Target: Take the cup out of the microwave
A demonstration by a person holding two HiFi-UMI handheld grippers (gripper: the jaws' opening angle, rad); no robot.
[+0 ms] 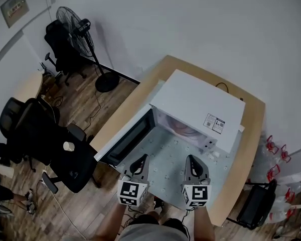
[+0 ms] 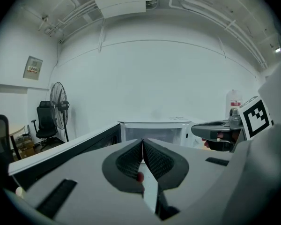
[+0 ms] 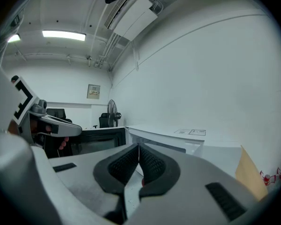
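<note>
Left gripper (image 2: pixel 143 143) and right gripper (image 3: pixel 138 147) both have their ribbed dark pads pressed together on nothing. Beyond them, on the wooden table (image 1: pixel 254 129), the boxy white microwave (image 1: pixel 200 102) opens toward the person, its dark-glass door (image 1: pixel 128 140) swung left. A pale round shape (image 1: pixel 183 128) in its cavity is perhaps the cup.

Shows white microwave (image 1: pixel 198 102) at centre on wooden table (image 1: pixel 253 134), door (image 1: pixel 128 137) open leftward; left gripper (image 1: pixel 142 158), right gripper (image 1: pixel 192 159) just below; fan (image 1: pixel 74 21) upper left.

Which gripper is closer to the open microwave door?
The left gripper, on the head view's left: its tip sits beside the swung-open door, while the right gripper is farther over, facing the inside of the microwave.
</note>
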